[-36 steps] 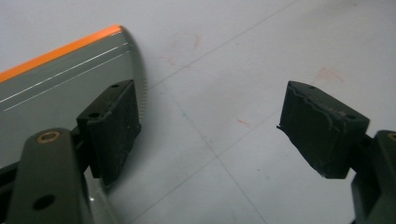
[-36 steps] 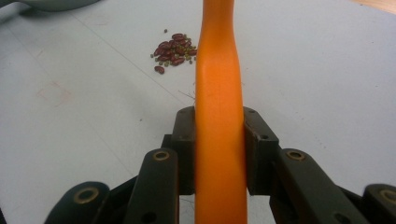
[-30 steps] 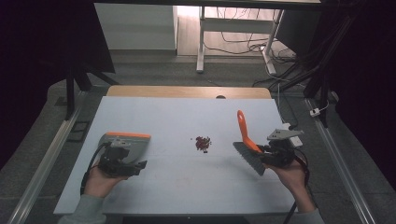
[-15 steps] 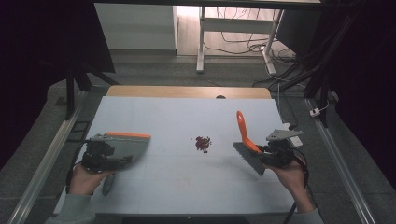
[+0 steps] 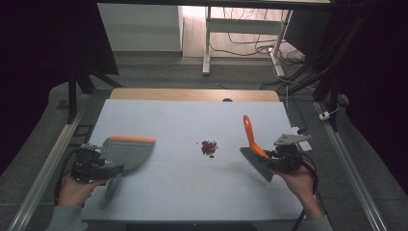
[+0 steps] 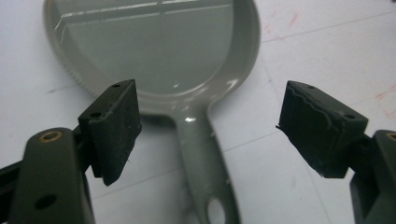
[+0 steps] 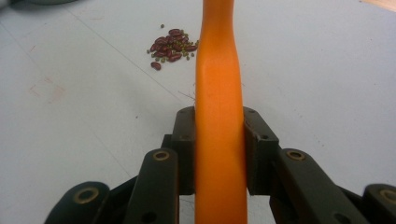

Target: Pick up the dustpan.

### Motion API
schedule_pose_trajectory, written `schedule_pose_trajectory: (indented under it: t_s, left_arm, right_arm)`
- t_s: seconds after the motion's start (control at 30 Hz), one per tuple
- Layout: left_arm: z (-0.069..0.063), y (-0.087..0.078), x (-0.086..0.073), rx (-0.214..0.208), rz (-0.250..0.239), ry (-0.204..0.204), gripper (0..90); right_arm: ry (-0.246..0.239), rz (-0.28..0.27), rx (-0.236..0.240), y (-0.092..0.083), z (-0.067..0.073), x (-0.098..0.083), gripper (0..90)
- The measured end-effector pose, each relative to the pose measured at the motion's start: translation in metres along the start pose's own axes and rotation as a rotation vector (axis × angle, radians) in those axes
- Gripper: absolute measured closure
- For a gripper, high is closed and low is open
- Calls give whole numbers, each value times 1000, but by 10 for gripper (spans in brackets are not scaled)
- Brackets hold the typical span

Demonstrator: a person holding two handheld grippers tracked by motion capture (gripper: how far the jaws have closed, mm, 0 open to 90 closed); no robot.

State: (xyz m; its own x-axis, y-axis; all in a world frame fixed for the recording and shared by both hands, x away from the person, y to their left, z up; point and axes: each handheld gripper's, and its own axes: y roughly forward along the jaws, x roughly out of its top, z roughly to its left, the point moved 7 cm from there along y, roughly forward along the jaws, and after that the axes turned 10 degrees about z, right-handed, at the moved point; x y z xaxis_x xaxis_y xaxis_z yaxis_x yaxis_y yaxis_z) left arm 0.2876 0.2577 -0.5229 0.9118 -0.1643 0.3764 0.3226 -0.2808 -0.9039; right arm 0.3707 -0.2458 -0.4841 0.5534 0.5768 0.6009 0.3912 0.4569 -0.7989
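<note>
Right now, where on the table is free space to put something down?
Free: the far strip between the beans and the wooden edge, and the near middle. Crowded: left by the dustpan, right by the brush.

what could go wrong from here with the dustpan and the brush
1. The left gripper stands open around the dustpan handle without pressing it; closing off-centre could twist or slip the pan.
2. The pan lies well away from the bean pile, so a sweep now would probably scatter beans across the table.
3. The brush, clamped in the right gripper, could flick the small loose beans.
</note>
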Motion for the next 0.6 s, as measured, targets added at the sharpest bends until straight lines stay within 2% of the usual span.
schedule_pose_trajectory:
  t_s: [0.27,0.4,0.6]
  left_arm:
    - [0,17,-6,-21,51,-22,196]
    - [2,23,-8,-23,68,-35,191]
    - [7,34,-12,-28,99,-53,192]
  right_arm:
    - [-4,10,-1,3,1,0,704]
    - [9,0,26,2,4,1,704]
    - [12,-1,31,2,4,1,704]
